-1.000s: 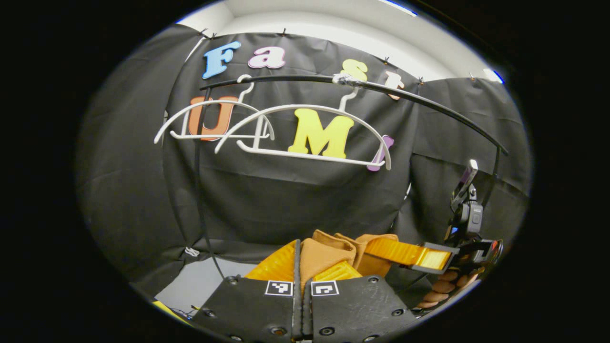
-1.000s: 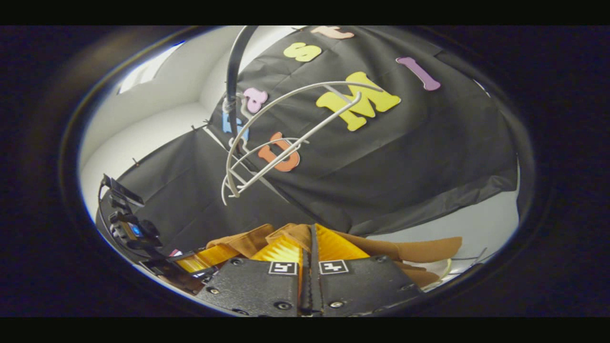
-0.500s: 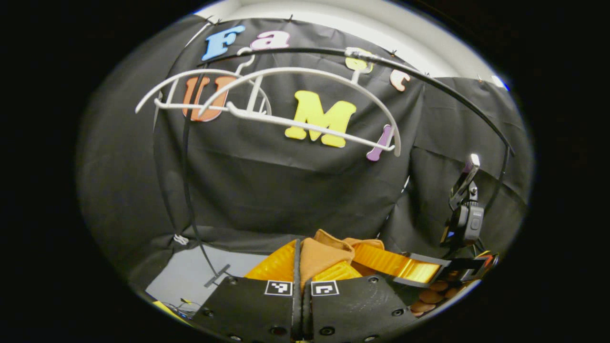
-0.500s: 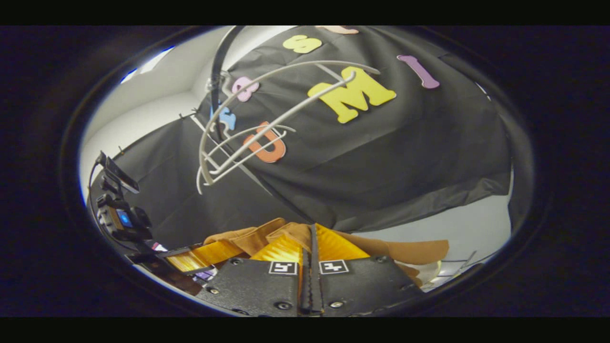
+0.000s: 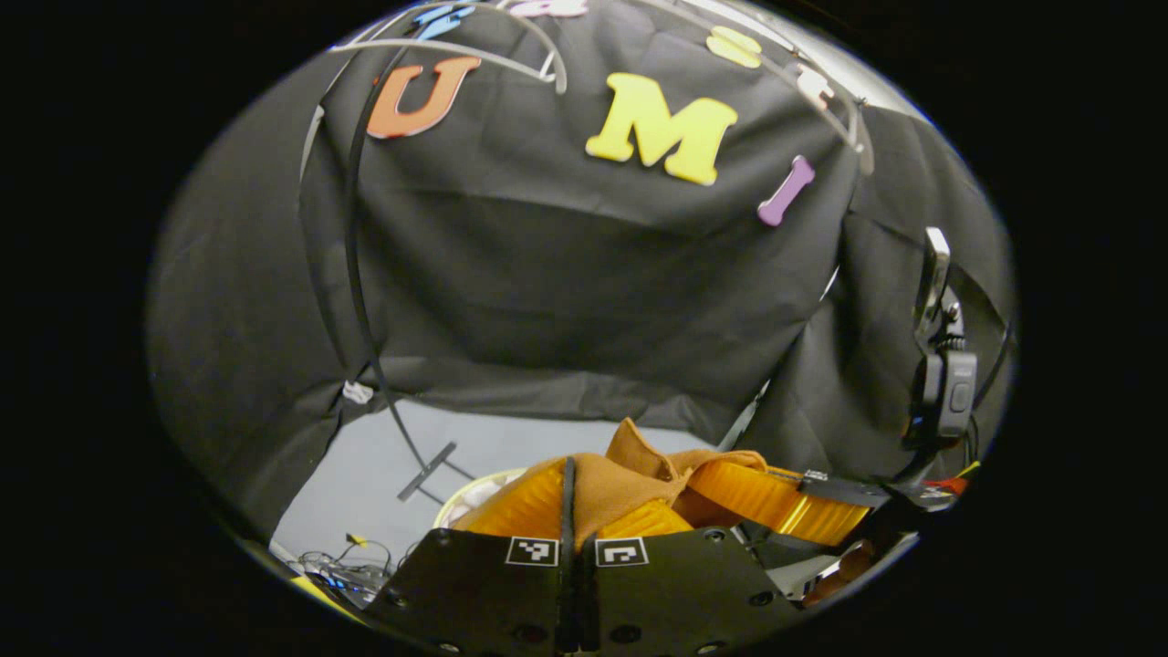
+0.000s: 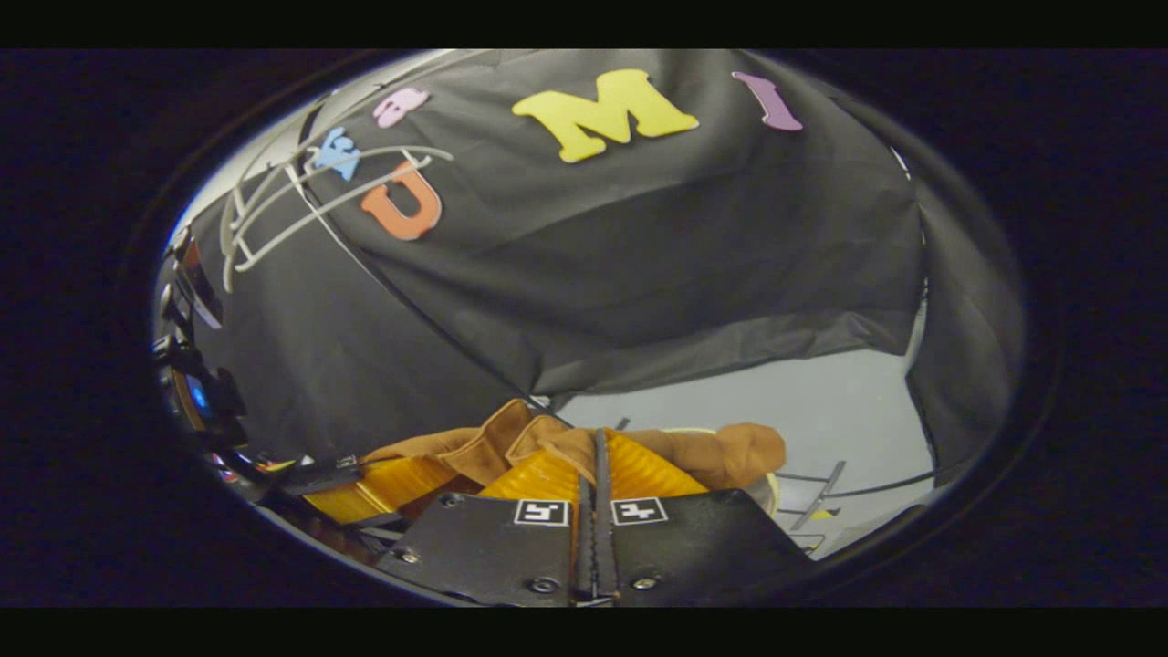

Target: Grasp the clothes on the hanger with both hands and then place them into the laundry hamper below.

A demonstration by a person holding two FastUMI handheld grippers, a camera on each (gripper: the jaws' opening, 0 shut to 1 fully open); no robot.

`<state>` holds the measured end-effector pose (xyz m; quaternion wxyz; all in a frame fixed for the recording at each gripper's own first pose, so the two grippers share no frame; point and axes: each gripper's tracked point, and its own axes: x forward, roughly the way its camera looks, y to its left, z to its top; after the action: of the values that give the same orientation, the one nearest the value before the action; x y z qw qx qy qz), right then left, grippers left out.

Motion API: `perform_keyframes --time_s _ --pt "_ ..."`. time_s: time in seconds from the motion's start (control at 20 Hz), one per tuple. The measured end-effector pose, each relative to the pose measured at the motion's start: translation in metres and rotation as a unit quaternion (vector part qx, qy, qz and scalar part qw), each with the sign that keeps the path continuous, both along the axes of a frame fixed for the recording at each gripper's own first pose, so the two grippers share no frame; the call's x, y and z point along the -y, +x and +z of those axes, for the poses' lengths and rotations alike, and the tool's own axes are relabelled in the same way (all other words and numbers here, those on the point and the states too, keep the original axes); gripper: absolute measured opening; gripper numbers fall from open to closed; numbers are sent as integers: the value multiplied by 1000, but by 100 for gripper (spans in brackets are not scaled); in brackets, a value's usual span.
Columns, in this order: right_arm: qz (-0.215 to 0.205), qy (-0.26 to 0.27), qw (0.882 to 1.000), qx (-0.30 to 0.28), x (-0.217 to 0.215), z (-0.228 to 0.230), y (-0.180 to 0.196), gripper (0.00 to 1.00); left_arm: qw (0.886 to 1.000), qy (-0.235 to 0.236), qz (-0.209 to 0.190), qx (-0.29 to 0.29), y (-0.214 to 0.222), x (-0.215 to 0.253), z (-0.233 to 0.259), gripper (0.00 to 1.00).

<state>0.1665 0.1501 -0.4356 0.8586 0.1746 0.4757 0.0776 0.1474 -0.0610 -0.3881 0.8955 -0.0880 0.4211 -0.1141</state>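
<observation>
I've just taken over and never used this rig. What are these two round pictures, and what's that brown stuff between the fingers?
Each picture comes from a camera riding on one handheld gripper, looking along its own two fingers. In the left gripper view, the left gripper is shut on a brown garment; the right gripper shows farther off. In the right gripper view, the right gripper is shut on the same garment. White hangers hang bare on the rail above. The pale rim below may be the hamper.

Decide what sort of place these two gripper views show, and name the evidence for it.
Probably a staged booth for a laundry task, not a real home: black cloth wall, bare white hangers on a black clothes rail, and both grippers pinching a brown garment.
</observation>
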Motion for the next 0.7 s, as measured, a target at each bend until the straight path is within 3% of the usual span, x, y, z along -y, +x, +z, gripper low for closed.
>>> perform_keyframes --time_s 0.05,0.1,0.2,0.4,0.45,0.5,0.55,0.6,0.65,0.7 --pt "4 -17 1000 -23 3 -19 -5 0 1000 12 -4 -22 -3 3 -15 1" --pt "0 -34 998 -47 12 -33 -8 5 999 24 -3 -49 -7 3 -27 2" --pt "-7 -48 995 -83 17 -58 -17 1 995 29 -2 -97 -17 9 -52 3" --pt "-26 -41 994 -93 26 -62 -20 17 977 8 -15 -210 -57 12 -78 7" --pt "-31 -38 995 -89 29 -57 -19 25 976 -1 -15 -217 -60 15 -86 19" --pt "-40 -38 995 -84 34 -53 -19 28 976 -6 -14 -217 -60 15 -90 14" --pt "-51 -38 995 -79 41 -46 -19 36 976 -6 -13 -215 -58 13 -89 23" --pt "-62 -38 995 -74 48 -41 -23 39 977 -6 -11 -213 -57 13 -88 20" --pt "-72 -40 994 -70 57 -34 -26 42 977 -6 -6 -211 -56 12 -87 36" --pt "-81 -42 994 -64 66 -27 -29 47 978 -6 -1 -210 -56 9 -85 36"
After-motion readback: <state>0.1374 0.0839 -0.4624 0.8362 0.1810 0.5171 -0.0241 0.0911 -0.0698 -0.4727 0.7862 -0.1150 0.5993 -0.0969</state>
